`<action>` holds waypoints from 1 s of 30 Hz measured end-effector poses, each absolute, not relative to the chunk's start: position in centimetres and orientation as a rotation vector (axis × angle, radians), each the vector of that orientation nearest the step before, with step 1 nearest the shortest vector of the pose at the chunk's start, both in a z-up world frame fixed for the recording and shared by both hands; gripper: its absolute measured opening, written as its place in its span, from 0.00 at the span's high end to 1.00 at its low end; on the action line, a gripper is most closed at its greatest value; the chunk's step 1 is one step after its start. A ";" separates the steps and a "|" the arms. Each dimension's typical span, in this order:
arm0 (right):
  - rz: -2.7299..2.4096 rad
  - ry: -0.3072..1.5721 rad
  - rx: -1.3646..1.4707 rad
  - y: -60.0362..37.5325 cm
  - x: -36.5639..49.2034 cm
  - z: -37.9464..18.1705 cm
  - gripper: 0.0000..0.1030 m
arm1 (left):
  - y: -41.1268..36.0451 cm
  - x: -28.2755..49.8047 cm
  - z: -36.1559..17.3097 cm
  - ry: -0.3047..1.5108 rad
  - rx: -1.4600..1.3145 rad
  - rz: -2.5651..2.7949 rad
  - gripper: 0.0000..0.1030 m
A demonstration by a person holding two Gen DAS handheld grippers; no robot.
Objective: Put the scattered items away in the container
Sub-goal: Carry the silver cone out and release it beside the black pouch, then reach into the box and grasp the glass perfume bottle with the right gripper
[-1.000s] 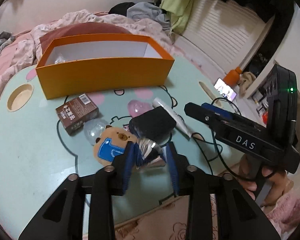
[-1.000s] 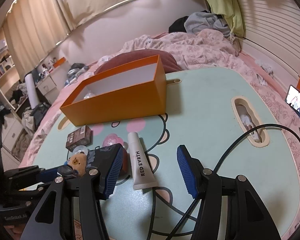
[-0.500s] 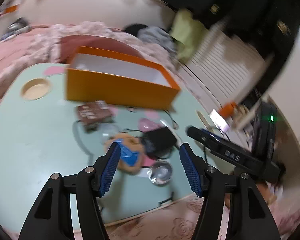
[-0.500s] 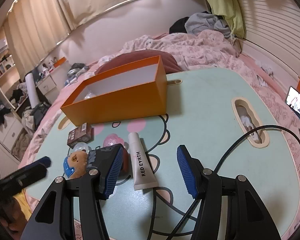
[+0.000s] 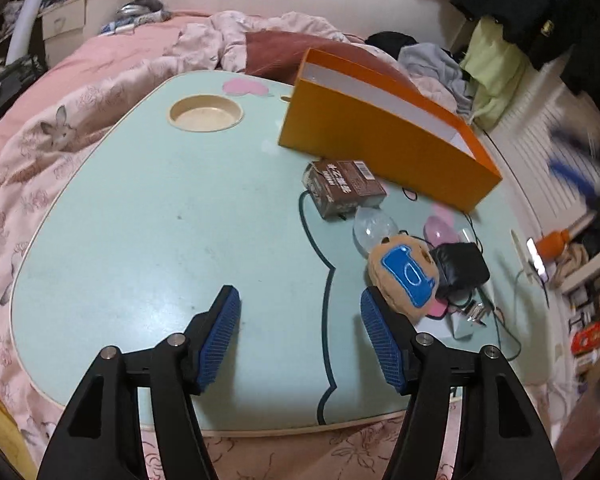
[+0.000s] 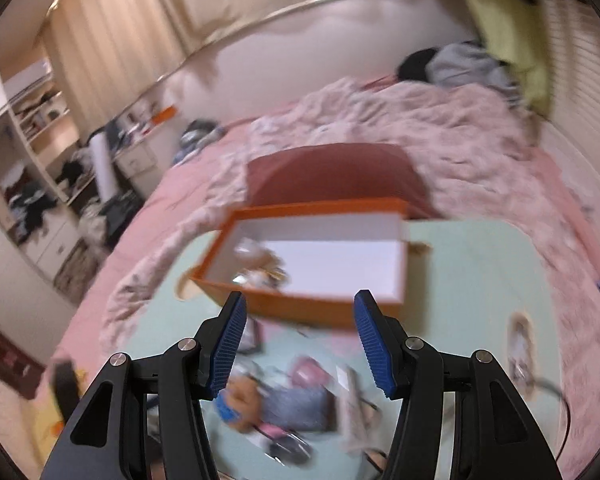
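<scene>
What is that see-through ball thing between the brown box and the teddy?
A clear plastic ball sits between the brown box and the plush bear, seen in the left wrist view.

Pale green table on a pink quilt — dark red pillow behind it.

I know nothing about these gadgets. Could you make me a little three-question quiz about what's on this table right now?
1. True or false: the left gripper is clamped on the plush toy.
2. Which thing lies nearest the orange box? A) brown carton B) black pouch C) plush toy
3. Fill in: the round recess sunk into the table holds ____.

Key: 1 false, its jaws stand open and hold nothing. 2 A. 3 nothing.
</scene>
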State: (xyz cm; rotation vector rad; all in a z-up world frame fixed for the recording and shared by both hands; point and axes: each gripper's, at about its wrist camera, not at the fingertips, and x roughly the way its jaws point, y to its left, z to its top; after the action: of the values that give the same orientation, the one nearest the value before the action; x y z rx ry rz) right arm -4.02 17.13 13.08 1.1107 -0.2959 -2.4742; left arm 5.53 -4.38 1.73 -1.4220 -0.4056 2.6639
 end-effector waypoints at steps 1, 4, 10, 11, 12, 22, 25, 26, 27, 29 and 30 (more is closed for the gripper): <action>-2.411 -0.312 1.156 15.9 -5.7 13.2 0.46 | -4.2 5.5 1.7 -0.394 -1.421 2.661 0.32; -2.245 -0.391 1.338 12.4 -10.3 11.3 0.47 | -3.6 5.6 1.8 -0.355 -1.423 2.668 0.28; -2.112 -0.324 1.730 7.0 -17.7 4.2 0.71 | -2.4 5.6 1.4 -0.253 -1.423 2.702 0.21; -2.104 -0.354 1.768 6.9 -18.4 3.2 0.71 | -2.3 5.7 1.4 -0.243 -1.423 2.706 0.21; -2.096 -0.386 1.784 6.9 -18.8 2.6 0.71 | -2.3 5.7 1.4 -0.237 -1.423 2.709 0.21; -2.088 -0.452 1.869 6.1 -21.5 0.9 0.71 | -2.4 5.8 1.4 -0.238 -1.412 2.706 0.20; -2.095 -0.395 1.882 5.1 -21.5 0.8 0.70 | -2.3 5.7 1.3 -0.234 -1.416 2.705 0.20; -2.107 -0.359 1.881 4.9 -21.4 0.9 0.70 | -2.3 5.7 1.4 -0.233 -1.416 2.705 0.20; -2.120 -0.303 1.878 4.5 -21.3 1.0 0.70 | -2.3 5.7 1.4 -0.231 -1.417 2.706 0.20; -2.136 -0.207 1.873 4.0 -21.1 1.1 0.70 | -2.2 5.7 1.4 -0.224 -1.419 2.706 0.20; -2.145 -0.164 1.869 3.7 -20.9 1.1 0.70 | -2.1 5.7 1.4 -0.220 -1.420 2.706 0.20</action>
State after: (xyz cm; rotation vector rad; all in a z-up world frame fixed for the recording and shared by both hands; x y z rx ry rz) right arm -20.95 3.74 1.12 1.8686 -0.1636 -2.1447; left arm 5.69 -2.12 1.40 -1.4202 -0.2203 2.7064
